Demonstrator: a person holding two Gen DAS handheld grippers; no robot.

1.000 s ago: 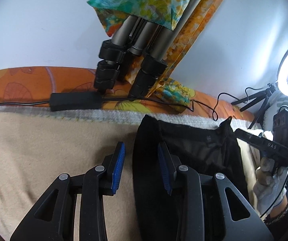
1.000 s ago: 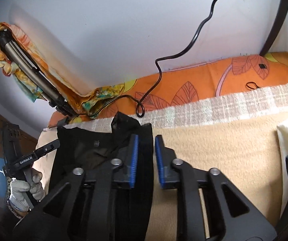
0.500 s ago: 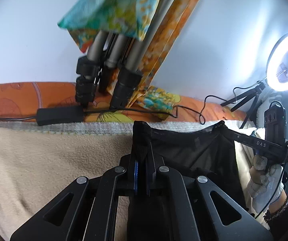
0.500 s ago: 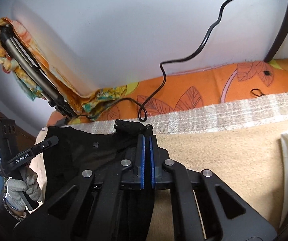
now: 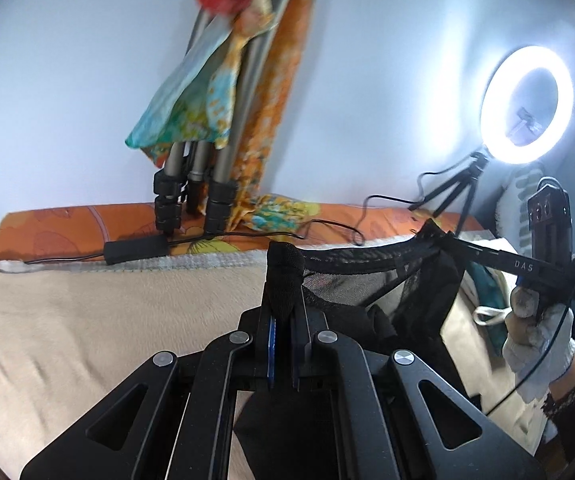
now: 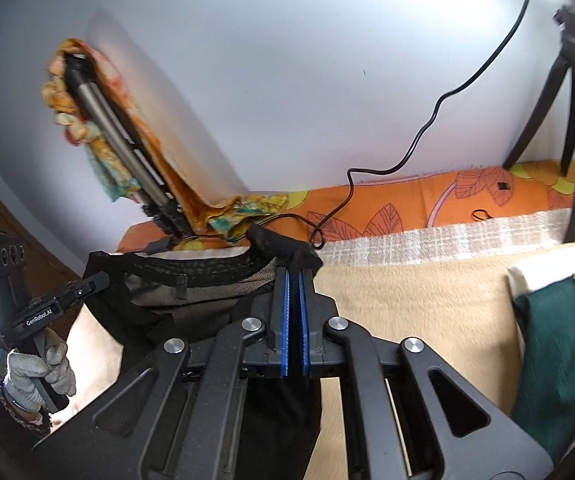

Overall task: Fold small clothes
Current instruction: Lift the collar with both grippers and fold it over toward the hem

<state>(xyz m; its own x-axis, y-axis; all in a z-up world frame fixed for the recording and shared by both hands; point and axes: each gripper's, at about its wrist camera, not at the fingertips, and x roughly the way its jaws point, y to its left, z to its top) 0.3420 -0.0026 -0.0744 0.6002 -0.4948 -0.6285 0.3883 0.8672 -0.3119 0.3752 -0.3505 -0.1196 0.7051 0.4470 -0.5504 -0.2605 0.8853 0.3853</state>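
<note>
Gripping black mesh garment (image 5: pixel 383 280) by its waistband, left gripper (image 5: pixel 283 312) and right gripper (image 6: pixel 294 280) jaws clenched on corners, above beige blanket (image 5: pixel 107 320)

**Room: bed against a plain wall**

Pale wall (image 5: pixel 67 100) is filling the top half. Lit ring light (image 5: pixel 526 106) is glowing at 2 o'clock on a small tripod (image 5: pixel 457 196). Folded tripod (image 5: pixel 203 176) under patterned cloth (image 5: pixel 191 112) is leaning at 12. Beige blanket (image 5: pixel 87 320) is covering the orange sheet (image 5: pixel 59 228).
</note>
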